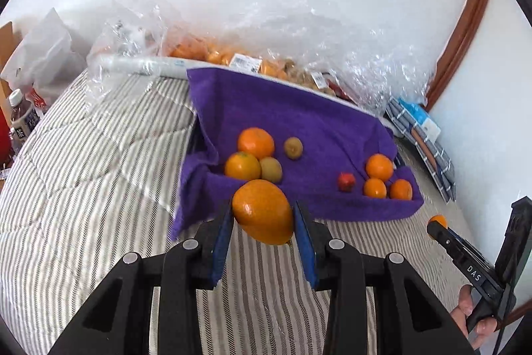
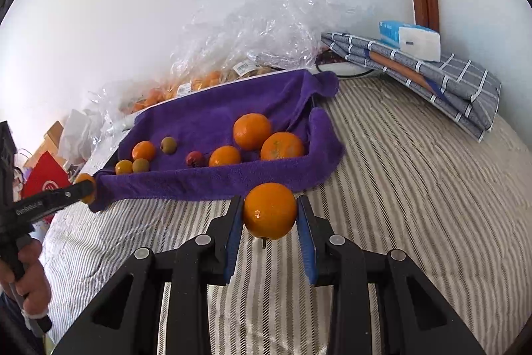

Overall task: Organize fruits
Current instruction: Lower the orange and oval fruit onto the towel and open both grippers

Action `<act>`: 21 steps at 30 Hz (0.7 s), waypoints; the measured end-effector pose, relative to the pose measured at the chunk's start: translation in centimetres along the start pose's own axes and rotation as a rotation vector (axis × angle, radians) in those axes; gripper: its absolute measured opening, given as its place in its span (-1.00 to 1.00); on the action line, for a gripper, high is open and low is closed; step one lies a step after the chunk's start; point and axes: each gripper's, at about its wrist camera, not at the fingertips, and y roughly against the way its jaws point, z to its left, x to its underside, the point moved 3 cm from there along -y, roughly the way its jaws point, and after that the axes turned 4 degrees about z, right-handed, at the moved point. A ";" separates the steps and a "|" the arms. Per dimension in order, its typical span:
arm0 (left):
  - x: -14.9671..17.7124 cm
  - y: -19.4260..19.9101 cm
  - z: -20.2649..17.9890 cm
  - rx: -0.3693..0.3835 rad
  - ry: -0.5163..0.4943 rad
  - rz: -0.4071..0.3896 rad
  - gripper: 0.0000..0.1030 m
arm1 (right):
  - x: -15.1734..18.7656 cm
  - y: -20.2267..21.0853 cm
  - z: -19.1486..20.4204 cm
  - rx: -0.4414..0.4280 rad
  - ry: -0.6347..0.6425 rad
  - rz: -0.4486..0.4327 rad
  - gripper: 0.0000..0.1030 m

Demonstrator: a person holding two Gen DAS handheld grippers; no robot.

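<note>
My left gripper (image 1: 262, 215) is shut on an orange (image 1: 262, 217), held above the striped bed just in front of a purple towel-lined tray (image 1: 299, 108). My right gripper (image 2: 269, 210) is shut on another orange (image 2: 269, 210), held before the tray's (image 2: 212, 182) front edge. In the tray lie several oranges, two kiwis (image 1: 271, 169) and a small red fruit (image 1: 346, 182). Left group: two oranges (image 1: 256, 142) with the kiwis. Right group: three oranges (image 1: 379, 167). Each gripper shows in the other's view: the right one (image 1: 437, 223) and the left one (image 2: 84, 188).
Clear plastic bags of oranges (image 1: 212, 54) and other fruit lie behind the tray against the white wall. Folded grey checked cloths (image 2: 432, 79) with a tissue pack (image 2: 412, 39) lie at the right. Bottles (image 1: 21, 115) and a red bag (image 2: 45, 178) stand left of the bed.
</note>
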 end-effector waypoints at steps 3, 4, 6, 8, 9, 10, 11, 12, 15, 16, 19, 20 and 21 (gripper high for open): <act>-1.5 0.3 0.1 0.012 0.005 -0.022 -0.33 | -1.7 0.4 0.3 0.009 0.017 -0.019 -0.39; -1.9 0.3 0.1 0.013 0.003 -0.029 -0.33 | -2.4 0.5 0.4 0.016 0.028 -0.029 -0.39; -2.9 0.0 -0.3 0.018 -0.002 -0.033 -0.33 | -3.7 0.5 0.7 0.029 0.056 -0.045 -0.39; -3.8 -0.6 -0.9 0.024 -0.010 -0.033 -0.33 | -5.1 0.3 1.1 0.044 0.086 -0.061 -0.39; -4.2 -1.0 -1.3 0.028 -0.019 -0.034 -0.33 | -5.6 0.1 1.1 0.047 0.097 -0.065 -0.39; -4.5 -1.4 -1.7 0.029 -0.027 -0.034 -0.33 | -6.3 -0.4 1.2 0.054 0.110 -0.067 -0.39; -4.6 -1.7 -1.8 0.029 -0.032 -0.034 -0.33 | -6.8 -0.8 1.3 0.059 0.116 -0.067 -0.39; -4.7 -2.2 -2.2 0.030 -0.036 -0.032 -0.33 | -7.4 -1.4 1.3 0.066 0.123 -0.064 -0.39; -5.2 -4.0 -3.0 0.040 -0.043 -0.012 -0.33 | -8.6 -3.2 1.4 0.071 0.139 -0.050 -0.39; -5.2 -4.7 -3.3 0.043 -0.046 -0.003 -0.33 | -8.9 -3.8 1.4 0.075 0.146 -0.045 -0.39; -5.3 -6.7 -3.8 0.051 -0.060 0.027 -0.33 | -9.4 -5.6 1.0 0.091 0.143 -0.029 -0.39; -5.2 -7.1 -3.9 0.053 -0.062 0.035 -0.33 | -9.4 -6.1 0.8 0.094 0.131 -0.023 -0.39; -5.0 -7.5 -4.0 0.056 -0.065 0.041 -0.33 | -9.3 -6.5 0.6 0.097 0.123 -0.017 -0.39</act>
